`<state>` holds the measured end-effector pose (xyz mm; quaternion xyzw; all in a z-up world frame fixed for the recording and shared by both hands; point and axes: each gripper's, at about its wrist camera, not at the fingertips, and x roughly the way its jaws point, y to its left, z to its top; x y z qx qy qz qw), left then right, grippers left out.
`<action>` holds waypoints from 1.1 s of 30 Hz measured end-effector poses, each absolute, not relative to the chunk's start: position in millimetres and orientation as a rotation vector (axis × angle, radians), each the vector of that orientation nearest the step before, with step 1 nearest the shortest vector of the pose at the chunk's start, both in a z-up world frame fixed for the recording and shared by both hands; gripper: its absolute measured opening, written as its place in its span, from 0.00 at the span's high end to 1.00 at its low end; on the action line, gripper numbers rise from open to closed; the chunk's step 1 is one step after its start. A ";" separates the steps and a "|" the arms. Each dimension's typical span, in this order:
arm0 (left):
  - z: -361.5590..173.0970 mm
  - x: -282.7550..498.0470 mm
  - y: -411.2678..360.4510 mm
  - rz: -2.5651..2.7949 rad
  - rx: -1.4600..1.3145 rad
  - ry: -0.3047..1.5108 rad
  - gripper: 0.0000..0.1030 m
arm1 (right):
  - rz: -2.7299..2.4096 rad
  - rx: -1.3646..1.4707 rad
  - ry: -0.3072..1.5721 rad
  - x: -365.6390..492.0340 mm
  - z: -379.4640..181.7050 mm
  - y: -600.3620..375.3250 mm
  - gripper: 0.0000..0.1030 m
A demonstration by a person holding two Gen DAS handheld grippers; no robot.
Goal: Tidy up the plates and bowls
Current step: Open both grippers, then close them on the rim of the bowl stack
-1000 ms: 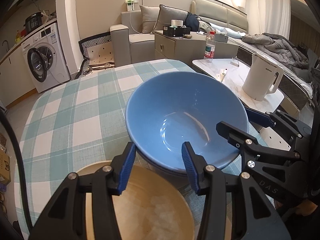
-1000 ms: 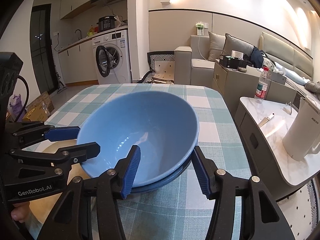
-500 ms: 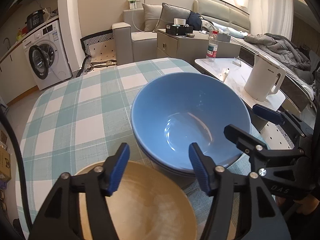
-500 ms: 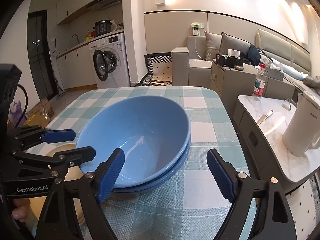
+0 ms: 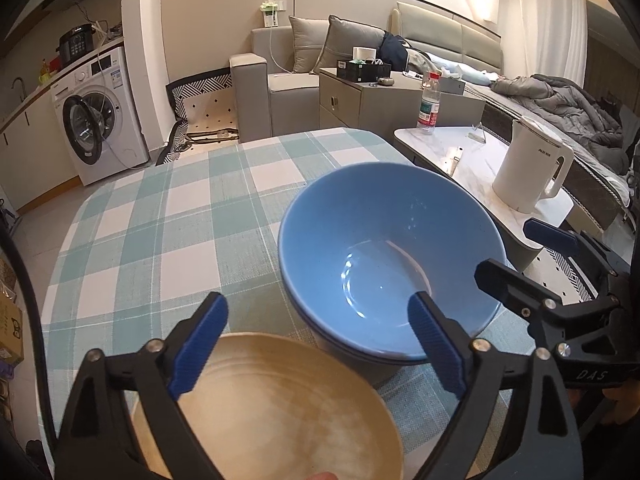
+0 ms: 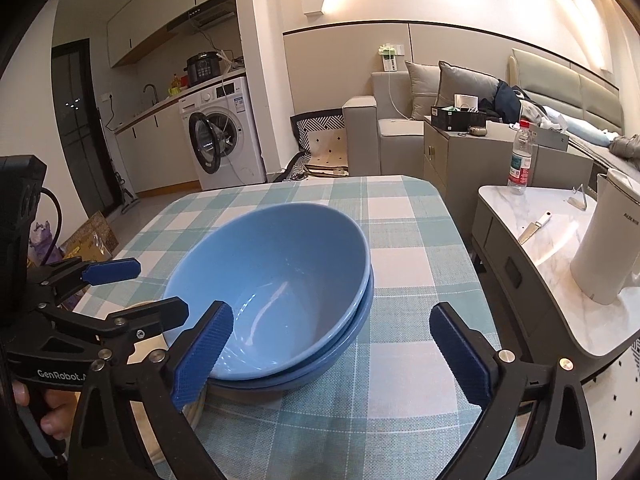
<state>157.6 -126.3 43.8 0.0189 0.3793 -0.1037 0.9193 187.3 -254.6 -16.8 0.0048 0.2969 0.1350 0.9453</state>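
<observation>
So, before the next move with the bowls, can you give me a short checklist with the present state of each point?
1. Upper blue bowl sits nested in the lower blue bowl: ok, slightly tilted.
2. Right hand-held gripper open and free of the bowls: ok.
3. Left hand-held gripper open, holding nothing: ok.
4. Tan bowl under the left hand-held gripper, beside the blue stack: ok; touching it or not, cannot tell.
5. Checked tablecloth lies flat around the stack: ok.
6. Inside of the tan bowl is clean: cannot tell, blurred.
</observation>
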 end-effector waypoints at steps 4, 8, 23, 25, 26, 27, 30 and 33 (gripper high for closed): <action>46.3 159.7 -121.8 -0.219 0.035 0.766 0.00 | 0.265 0.005 0.606 191.2 -12.5 -256.5 0.02; 47.7 163.9 -117.3 -0.209 0.035 0.756 0.00 | 0.262 0.002 0.607 197.6 -7.7 -258.7 0.02; 37.3 184.3 -96.5 -0.189 -0.025 0.787 0.00 | 0.256 0.110 0.687 225.9 -23.0 -273.7 0.02; 34.7 185.8 -95.6 -0.186 -0.027 0.792 0.00 | 0.250 0.115 0.693 227.3 -25.9 -275.8 0.02; 33.1 186.6 -95.5 -0.184 -0.026 0.796 0.00 | 0.245 0.121 0.698 228.6 -27.8 -278.1 0.02; 31.5 187.1 -95.9 -0.181 -0.025 0.800 0.00 | 0.240 0.126 0.700 229.2 -29.5 -279.6 0.02; 28.4 189.1 -96.6 -0.180 -0.022 0.809 0.00 | 0.212 0.143 0.722 233.1 -36.5 -284.2 0.02; 26.0 190.5 -96.6 -0.177 -0.022 0.814 0.00 | 0.199 0.152 0.739 236.6 -42.4 -287.5 0.02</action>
